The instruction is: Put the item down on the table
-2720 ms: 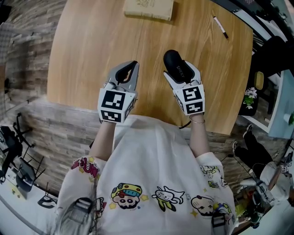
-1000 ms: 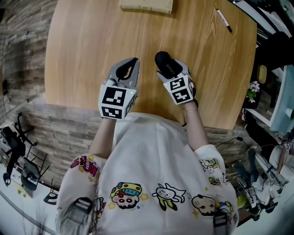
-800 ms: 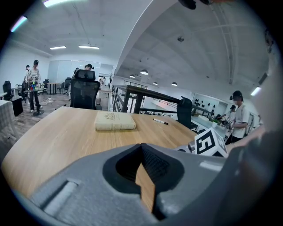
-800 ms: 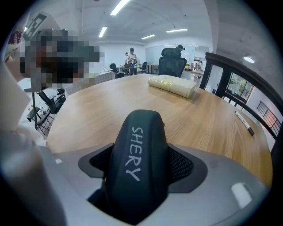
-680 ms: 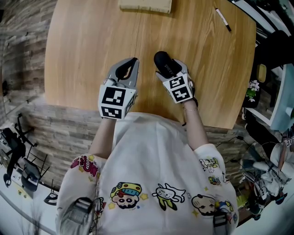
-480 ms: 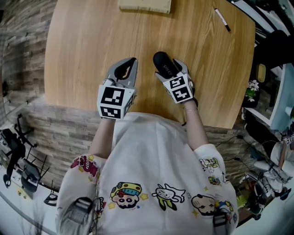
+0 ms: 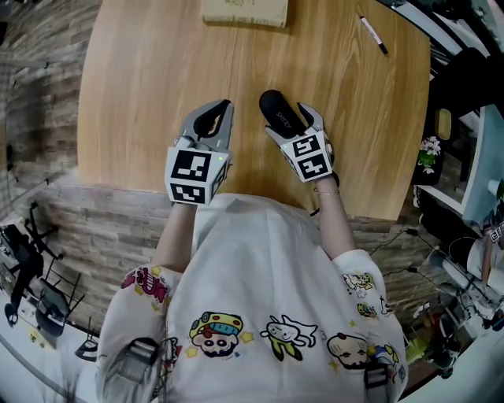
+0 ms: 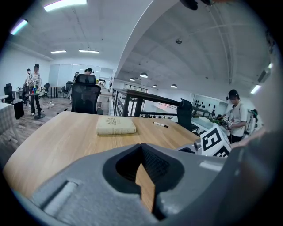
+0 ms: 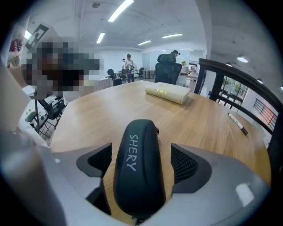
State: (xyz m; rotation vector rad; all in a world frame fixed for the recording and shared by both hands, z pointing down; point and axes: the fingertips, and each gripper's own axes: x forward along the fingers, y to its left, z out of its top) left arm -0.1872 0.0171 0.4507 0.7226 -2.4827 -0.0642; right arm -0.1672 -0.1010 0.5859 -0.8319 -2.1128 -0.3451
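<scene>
A black oblong case (image 7: 277,112) printed "SHERY" lies flat on the wooden table (image 7: 150,71). My right gripper (image 7: 290,120) straddles its near end. In the right gripper view the case (image 9: 136,159) sits between the two pads (image 9: 183,164) with wood showing on either side. The jaws have just been opening, nothing presses on the case, and the right gripper (image 9: 140,167) is open. My left gripper (image 7: 224,107) hovers just left of it over bare wood, jaws shut and empty. In the left gripper view the left gripper (image 8: 141,146) has its tips meeting.
A tan book (image 7: 244,11) lies at the table's far edge, with a pen (image 7: 372,35) to its right. The table's near edge runs just under both grippers. Office chairs, a railing and people stand beyond the table in the gripper views.
The right gripper and case have shifted slightly left, closer to the left gripper. Its jaws now stand a little wider around the case. The left gripper has stayed put.
</scene>
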